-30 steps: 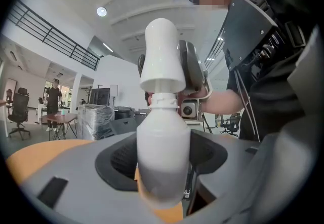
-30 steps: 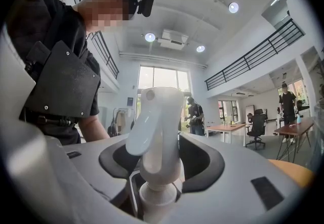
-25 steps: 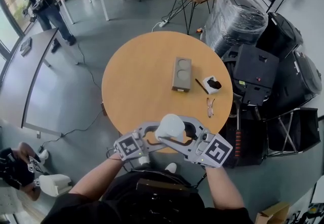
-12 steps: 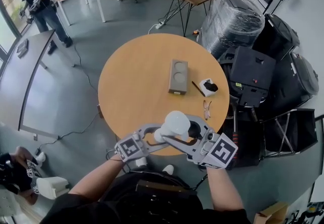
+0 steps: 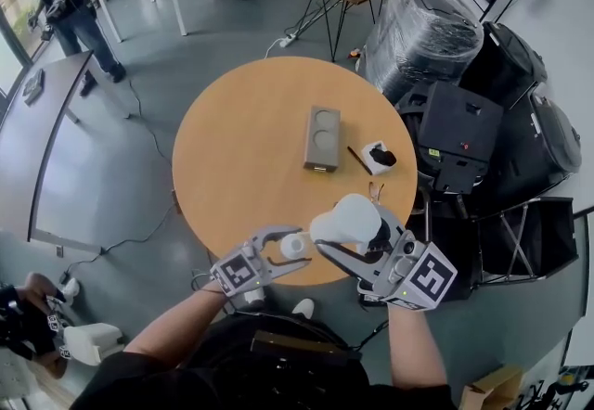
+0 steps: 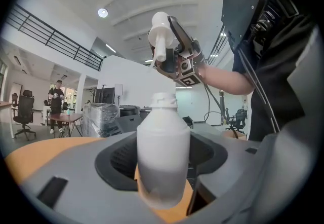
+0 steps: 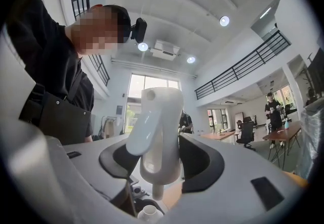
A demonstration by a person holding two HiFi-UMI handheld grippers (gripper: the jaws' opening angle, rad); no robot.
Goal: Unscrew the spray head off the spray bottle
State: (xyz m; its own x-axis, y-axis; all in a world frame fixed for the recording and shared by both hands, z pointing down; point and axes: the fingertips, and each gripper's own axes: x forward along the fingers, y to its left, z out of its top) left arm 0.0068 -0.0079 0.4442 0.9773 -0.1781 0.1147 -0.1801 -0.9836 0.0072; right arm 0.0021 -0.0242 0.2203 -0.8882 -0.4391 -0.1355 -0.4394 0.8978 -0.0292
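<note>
The left gripper [image 5: 295, 247] was clamped on the white spray bottle [image 6: 163, 154], its jaws pressed against the sides of the body. The open threaded neck stood clear above them. The right gripper [image 5: 357, 237] was closed on the white spray head [image 7: 158, 132], with the short stub under the head hanging below its jaws. The head was off the bottle, higher than the left gripper and just to its right. Both were over the near edge of the round table [image 5: 251, 148].
</note>
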